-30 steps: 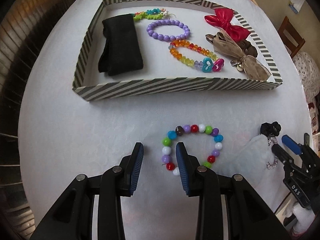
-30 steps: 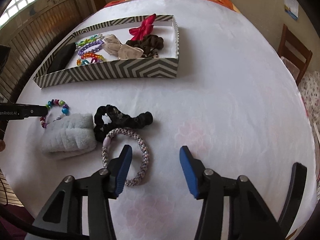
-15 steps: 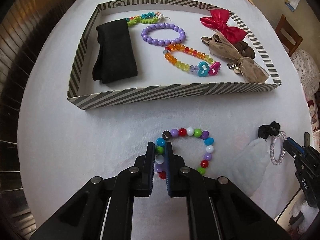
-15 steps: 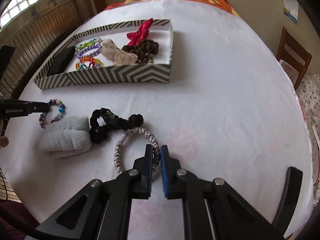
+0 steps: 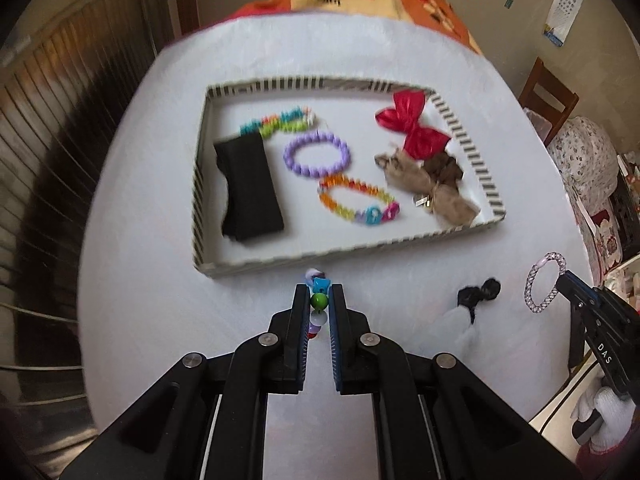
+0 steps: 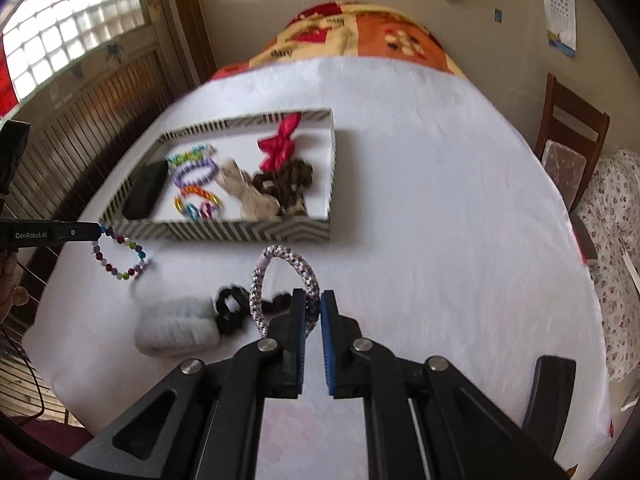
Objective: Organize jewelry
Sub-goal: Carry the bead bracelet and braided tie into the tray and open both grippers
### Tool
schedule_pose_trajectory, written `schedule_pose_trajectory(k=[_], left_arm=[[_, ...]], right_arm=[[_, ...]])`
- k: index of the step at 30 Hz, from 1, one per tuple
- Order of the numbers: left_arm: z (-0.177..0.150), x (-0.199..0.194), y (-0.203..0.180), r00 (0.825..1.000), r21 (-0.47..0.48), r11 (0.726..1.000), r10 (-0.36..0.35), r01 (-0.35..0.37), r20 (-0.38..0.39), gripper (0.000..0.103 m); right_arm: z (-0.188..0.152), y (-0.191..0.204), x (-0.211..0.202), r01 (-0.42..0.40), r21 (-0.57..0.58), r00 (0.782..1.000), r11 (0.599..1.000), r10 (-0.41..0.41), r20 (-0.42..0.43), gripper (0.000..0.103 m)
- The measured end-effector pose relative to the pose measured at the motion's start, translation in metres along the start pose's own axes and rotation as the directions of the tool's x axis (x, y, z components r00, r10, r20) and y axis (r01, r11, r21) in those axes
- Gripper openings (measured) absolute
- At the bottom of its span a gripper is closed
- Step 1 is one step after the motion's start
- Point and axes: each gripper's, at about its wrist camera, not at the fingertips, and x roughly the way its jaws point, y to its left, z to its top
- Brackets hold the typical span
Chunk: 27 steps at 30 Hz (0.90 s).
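The left gripper's (image 5: 319,304) fingers pinch the bead bracelet (image 5: 319,301); the right gripper's (image 6: 312,309) fingers pinch the braided band (image 6: 280,276). Each loop is nipped at one spot on its edge and hangs clear of the cloth, probably so it can be carried over the tray (image 5: 199,184) wall. The tray lies just beyond both sets of fingertips.

left wrist: steeply down, near; right wrist: lower, oblique; shared: striped tray (image 5: 460,128) (image 6: 224,234), white table (image 5: 160,300) (image 6: 440,220)
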Motion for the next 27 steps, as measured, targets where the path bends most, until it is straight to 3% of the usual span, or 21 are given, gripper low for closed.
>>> schedule_pose_trajectory(k=[14,27], left_arm=[[0.046,-0.026,-0.010,0.995,0.035,0.999,0.028,-0.031,0.100,0.000],[0.077,0.009,-0.036,0.997,0.060,0.997,0.048,-0.051,0.066,0.000]], right_arm=[[0.052,0.030,0.005,-0.059,-0.068,0.996,0.996,0.063,0.059,0.007],[0.101,0.046,0.048,-0.107,-0.121,0.993,0.987,0.111,0.027,0.007]])
